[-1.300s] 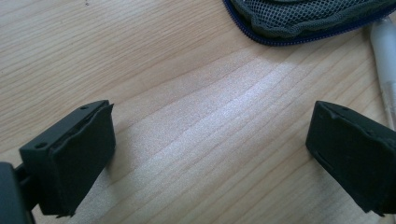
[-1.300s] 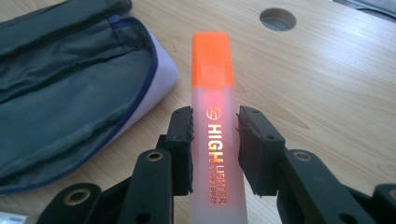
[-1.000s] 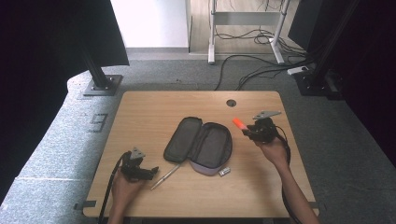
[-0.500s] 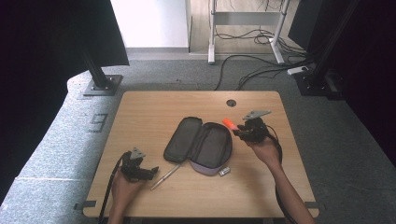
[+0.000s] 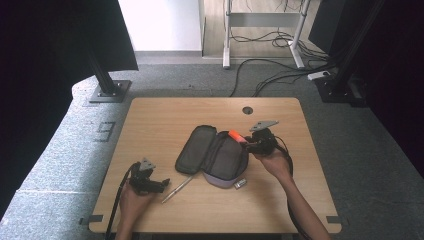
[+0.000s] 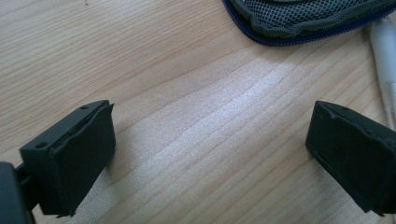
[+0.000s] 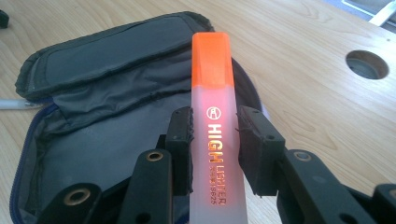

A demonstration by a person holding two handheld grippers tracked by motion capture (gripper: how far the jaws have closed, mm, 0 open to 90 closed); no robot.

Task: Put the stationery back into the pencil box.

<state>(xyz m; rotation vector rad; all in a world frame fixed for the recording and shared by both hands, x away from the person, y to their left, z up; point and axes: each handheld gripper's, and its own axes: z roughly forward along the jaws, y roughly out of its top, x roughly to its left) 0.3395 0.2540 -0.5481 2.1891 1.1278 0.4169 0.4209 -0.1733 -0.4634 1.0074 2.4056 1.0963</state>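
Note:
My right gripper is shut on an orange highlighter with a clear barrel, and holds it over the open dark pencil case. From above, that highlighter juts left from the right gripper over the right half of the case. My left gripper rests on the table at the front left, jaws wide open over bare wood. A white pen lies just right of it, its barrel at the edge of the left gripper view beside the case's mesh edge.
A small silver item lies on the wooden table just in front of the case. A round cable hole sits near the far edge. Cables and stand bases lie on the floor beyond the table.
My right gripper has carried the highlighter leftward, from beside the case to over its right half. The left gripper has stayed put.

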